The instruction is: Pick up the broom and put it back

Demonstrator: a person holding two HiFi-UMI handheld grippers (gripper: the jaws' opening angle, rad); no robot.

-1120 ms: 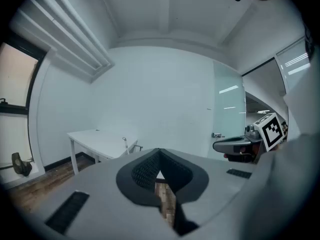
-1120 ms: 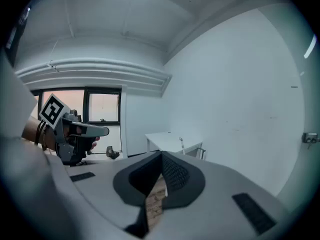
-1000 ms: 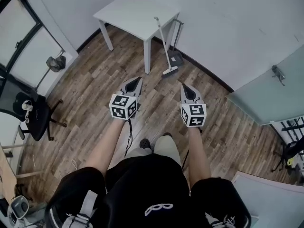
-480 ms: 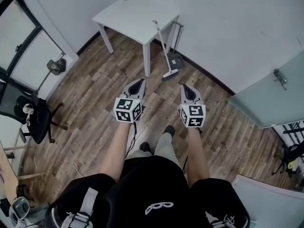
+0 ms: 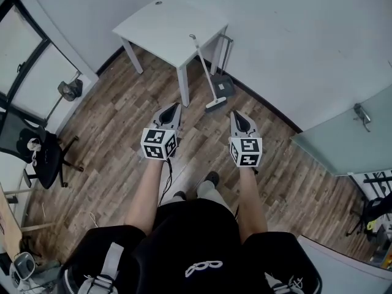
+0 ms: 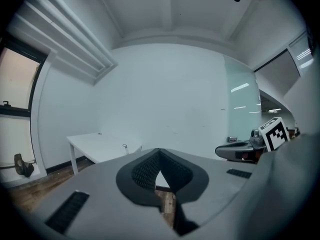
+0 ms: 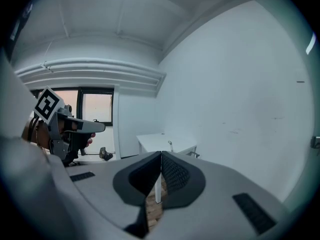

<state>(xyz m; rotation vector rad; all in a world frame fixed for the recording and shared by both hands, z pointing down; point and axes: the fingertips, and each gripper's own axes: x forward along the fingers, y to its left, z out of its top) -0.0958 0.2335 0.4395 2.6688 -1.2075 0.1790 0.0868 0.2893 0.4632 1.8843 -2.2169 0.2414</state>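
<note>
The broom (image 5: 204, 72) leans with its pale handle against the front right corner of the white table (image 5: 162, 24), and its head rests on the wood floor. In the head view both grippers are held side by side over the floor, short of the broom head. My left gripper (image 5: 173, 108) is shut with nothing in it, and so is my right gripper (image 5: 237, 116). The left gripper view shows its tips (image 6: 159, 151) meeting, with the table (image 6: 97, 145) beyond them. In the right gripper view the broom handle's top (image 7: 170, 143) shows just past that gripper's closed tips (image 7: 161, 154).
A dark dustpan (image 5: 223, 84) stands against the wall behind the broom. A black office chair (image 5: 41, 153) is at the left by the window. A frosted glass door (image 5: 350, 127) is at the right. The person's legs and shoes are below the grippers.
The person has stepped toward the table, carrying both shut grippers forward. The table and broom now lie nearer to the gripper tips.
</note>
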